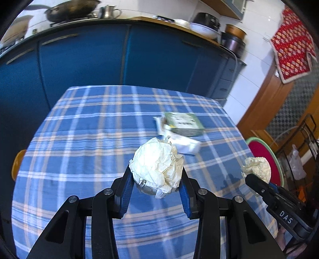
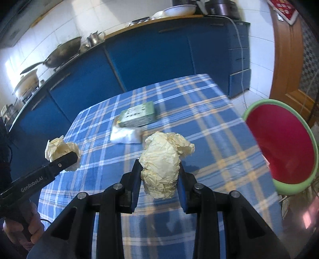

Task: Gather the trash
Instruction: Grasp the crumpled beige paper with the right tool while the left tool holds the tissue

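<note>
My left gripper (image 1: 156,173) is shut on a crumpled white paper ball (image 1: 157,163) and holds it above the blue checked tablecloth (image 1: 79,139). My right gripper (image 2: 160,169) is shut on a second crumpled paper ball (image 2: 161,161), also above the table. Each gripper with its ball shows in the other's view: the right one in the left wrist view (image 1: 256,169), the left one in the right wrist view (image 2: 61,151). A green box (image 1: 184,123) and a white packet (image 1: 185,143) lie on the cloth farther back. A red bin with a green rim (image 2: 287,147) stands beside the table's right edge.
Blue kitchen cabinets (image 1: 99,59) run behind the table, with a wok (image 1: 71,10) and pots on the counter. A wooden door (image 2: 289,59) is at the right. A black wire rack (image 1: 305,143) stands by the bin. An orange object (image 1: 17,163) peeks past the table's left edge.
</note>
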### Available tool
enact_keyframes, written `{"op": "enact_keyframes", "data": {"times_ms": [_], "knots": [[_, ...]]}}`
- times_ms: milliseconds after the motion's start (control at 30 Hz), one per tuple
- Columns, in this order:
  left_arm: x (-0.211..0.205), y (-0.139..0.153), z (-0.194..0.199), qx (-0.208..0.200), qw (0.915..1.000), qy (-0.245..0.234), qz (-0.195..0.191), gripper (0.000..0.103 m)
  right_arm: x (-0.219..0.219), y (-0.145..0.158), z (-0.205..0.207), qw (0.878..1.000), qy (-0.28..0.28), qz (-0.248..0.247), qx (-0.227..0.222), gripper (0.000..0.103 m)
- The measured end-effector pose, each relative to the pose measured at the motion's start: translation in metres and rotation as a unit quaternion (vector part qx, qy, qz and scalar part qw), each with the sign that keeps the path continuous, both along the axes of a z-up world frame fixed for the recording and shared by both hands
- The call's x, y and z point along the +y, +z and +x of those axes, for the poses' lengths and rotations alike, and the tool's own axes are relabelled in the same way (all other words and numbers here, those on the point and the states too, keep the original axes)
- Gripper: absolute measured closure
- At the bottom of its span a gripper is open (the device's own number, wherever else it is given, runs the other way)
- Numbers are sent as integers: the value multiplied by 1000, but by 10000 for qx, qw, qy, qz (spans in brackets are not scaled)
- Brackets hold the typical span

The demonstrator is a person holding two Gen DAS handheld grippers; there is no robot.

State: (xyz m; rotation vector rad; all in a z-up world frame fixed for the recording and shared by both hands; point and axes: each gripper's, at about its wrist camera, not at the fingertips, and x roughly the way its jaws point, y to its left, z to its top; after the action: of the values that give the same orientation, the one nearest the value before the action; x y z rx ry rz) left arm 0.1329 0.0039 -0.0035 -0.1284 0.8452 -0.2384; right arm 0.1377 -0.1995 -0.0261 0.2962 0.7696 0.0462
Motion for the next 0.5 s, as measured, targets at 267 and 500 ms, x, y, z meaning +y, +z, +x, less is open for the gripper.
{"op": "enact_keyframes", "data": {"times_ms": [267,500], "knots": [[-48,4,3,33,9987,-502,87,60,-41,2,-13,9992,-389,87,-101,68],[-93,9,7,33,9957,-911,142,60,-74,1,-21,9974,-686,169,-144,68]]}}
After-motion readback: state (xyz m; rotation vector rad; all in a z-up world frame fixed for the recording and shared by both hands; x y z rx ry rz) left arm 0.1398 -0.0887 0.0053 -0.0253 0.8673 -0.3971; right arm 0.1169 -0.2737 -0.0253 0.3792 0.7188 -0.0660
